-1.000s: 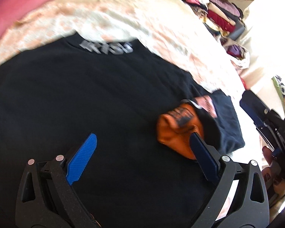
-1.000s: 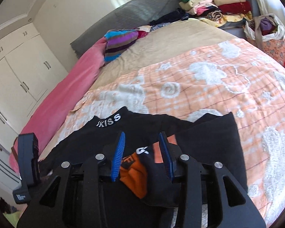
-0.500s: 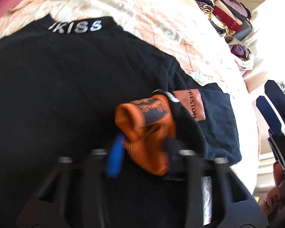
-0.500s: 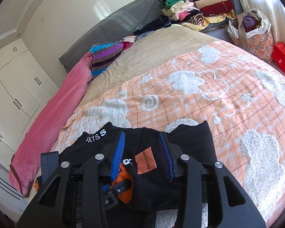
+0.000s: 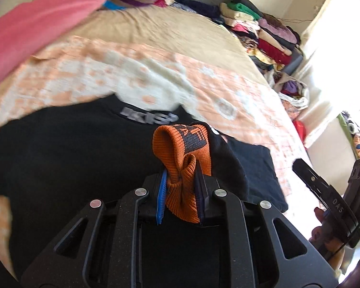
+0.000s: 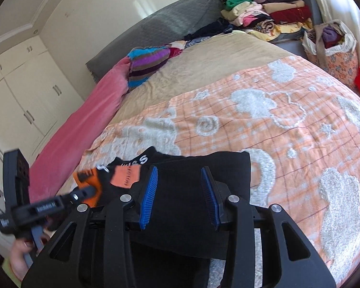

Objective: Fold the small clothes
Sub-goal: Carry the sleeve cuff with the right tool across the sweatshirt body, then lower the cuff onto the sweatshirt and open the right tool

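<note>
Left hand: my left gripper [image 5: 180, 192] tilts steeply down over the bed [image 5: 170, 31].
Left jaws: closing, pads pinching the orange sock [image 5: 182, 158].
Right gripper [image 6: 178, 198]: part open over the black garment [image 6: 192, 206], gripping nothing.

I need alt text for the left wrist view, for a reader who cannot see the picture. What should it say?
The left gripper is closing on the orange cuff of an orange and black sock, pinched between its blue pads above a black garment spread on a peach and white blanket. Folded clothes are stacked beyond the bed.
</note>
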`<state>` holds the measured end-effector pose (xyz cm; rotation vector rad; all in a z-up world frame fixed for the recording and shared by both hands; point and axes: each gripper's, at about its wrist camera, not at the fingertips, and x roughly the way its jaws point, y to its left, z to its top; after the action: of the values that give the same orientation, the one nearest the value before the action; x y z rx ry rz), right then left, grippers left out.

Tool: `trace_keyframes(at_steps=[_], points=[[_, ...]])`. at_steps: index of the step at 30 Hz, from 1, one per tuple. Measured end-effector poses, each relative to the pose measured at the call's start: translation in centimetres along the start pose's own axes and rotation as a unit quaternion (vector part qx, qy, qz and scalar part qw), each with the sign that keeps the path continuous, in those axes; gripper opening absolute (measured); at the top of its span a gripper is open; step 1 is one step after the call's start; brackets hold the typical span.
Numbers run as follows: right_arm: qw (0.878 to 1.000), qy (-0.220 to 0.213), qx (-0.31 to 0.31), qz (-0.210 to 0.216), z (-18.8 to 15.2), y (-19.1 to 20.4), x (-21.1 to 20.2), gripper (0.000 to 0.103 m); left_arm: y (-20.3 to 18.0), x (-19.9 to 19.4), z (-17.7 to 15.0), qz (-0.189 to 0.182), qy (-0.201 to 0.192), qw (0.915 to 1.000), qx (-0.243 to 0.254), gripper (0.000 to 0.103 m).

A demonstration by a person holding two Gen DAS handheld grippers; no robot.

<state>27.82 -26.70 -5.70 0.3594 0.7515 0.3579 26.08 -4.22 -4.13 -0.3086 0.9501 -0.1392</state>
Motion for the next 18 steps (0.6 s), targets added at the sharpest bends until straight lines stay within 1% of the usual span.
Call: trace_keyframes(at_steps=[5, 8, 12, 13, 15, 16, 17, 18], points=[[0.998, 0.028, -0.049, 0.011, -1.3, 3.0, 1.9, 0.037, 4.2, -1.3, 0.1, 0.035, -0.003, 0.9994, -0.007, 0.013], [0.995, 0.043, -0.09, 0.006, -2.5, 4.9, 3.1, 0.037, 7.2, -2.1, -0.3, 0.05, 0.0, 0.9986, -0.016, 0.013], [0.991, 0.067, -0.116, 0.002, -4.1, 6.0, 4.7, 0.037, 9.6, -1.8, -0.4, 0.057, 0.009, 0.9981, -0.022, 0.014], [0.99, 0.075, -0.12, -0.001, -4.4, 6.0, 5.2, 0.037, 10.2, -1.4, -0.6, 0.068, 0.017, 0.9974, -0.02, 0.015], [0.988, 0.092, -0.125, -0.013, -5.1, 5.9, 6.1, 0.038, 11.4, -0.8, -0.9, 0.075, 0.027, 0.9965, -0.025, 0.018], [0.987, 0.1, -0.125, -0.018, -5.4, 5.7, 6.5, 0.039, 12.1, -0.6, -1.1, 0.076, 0.032, 0.9961, -0.031, 0.02], [0.986, 0.107, -0.123, -0.021, -5.6, 5.5, 6.8, 0.039, 12.8, -0.4, -1.4, 0.08, 0.035, 0.9955, -0.036, 0.025], [0.986, 0.111, -0.121, -0.023, -5.7, 5.4, 7.0, 0.039, 13.4, -0.2, -1.6, 0.086, 0.039, 0.9948, -0.039, 0.026]])
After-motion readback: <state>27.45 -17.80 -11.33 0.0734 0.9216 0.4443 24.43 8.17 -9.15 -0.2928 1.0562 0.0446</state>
